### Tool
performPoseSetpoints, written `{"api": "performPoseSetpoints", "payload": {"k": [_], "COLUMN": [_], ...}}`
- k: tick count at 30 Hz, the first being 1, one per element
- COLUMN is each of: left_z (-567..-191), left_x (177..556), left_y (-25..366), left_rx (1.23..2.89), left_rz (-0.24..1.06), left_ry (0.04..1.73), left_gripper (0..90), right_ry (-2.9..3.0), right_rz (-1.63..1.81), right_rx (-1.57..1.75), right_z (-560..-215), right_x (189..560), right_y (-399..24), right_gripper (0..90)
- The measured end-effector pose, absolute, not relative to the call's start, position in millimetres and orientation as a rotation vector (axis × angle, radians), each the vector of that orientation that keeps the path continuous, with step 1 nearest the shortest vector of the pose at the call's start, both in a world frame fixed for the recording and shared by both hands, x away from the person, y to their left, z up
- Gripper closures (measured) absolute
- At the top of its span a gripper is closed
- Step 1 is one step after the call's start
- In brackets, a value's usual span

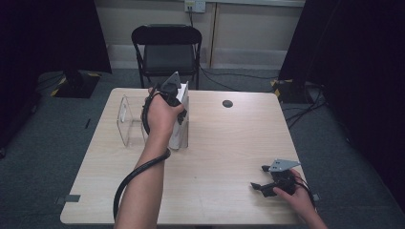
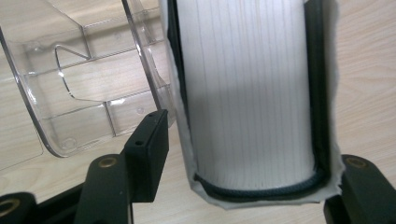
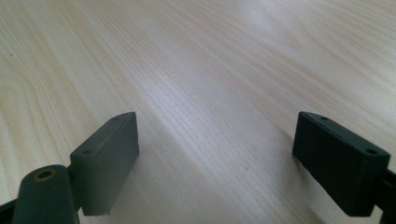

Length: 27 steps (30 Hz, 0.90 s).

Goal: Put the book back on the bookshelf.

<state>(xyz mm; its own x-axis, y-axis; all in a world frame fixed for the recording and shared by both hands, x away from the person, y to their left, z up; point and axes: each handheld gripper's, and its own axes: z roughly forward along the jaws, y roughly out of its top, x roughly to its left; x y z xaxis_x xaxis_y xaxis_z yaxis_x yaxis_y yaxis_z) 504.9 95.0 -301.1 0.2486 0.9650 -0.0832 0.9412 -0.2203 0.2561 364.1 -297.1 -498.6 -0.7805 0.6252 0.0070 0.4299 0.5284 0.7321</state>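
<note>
Left gripper view: book [image 2: 245,93] upright beside clear stand [image 2: 74,93], not yet slotted in.
Your left jaws straddle it, slack on one side; right jaws wide, empty, idle on tabletop [image 3: 210,60].

Wooden table [image 1: 219,157]: upright book [image 1: 180,125], clear stand [image 1: 128,120] beside.

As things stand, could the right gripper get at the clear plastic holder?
Probably not without detouring. The right gripper rests open at the table's near right corner, while the clear holder stands far left, behind the upright book and the left hand.
</note>
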Motion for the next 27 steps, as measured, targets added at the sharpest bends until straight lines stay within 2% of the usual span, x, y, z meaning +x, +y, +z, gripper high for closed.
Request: {"api": "performPoseSetpoints", "payload": {"k": [27], "left_z": [-301], "left_x": [489], "left_y": [95], "left_rx": [2.293], "left_rz": [0.104], "left_ry": [1.689], "left_gripper": [33.7], "right_ry": [2.513], "right_rz": [1.098], "right_rx": [0.887], "right_z": [-499], "right_x": [364], "right_y": [-297], "right_gripper": [14.0]}}
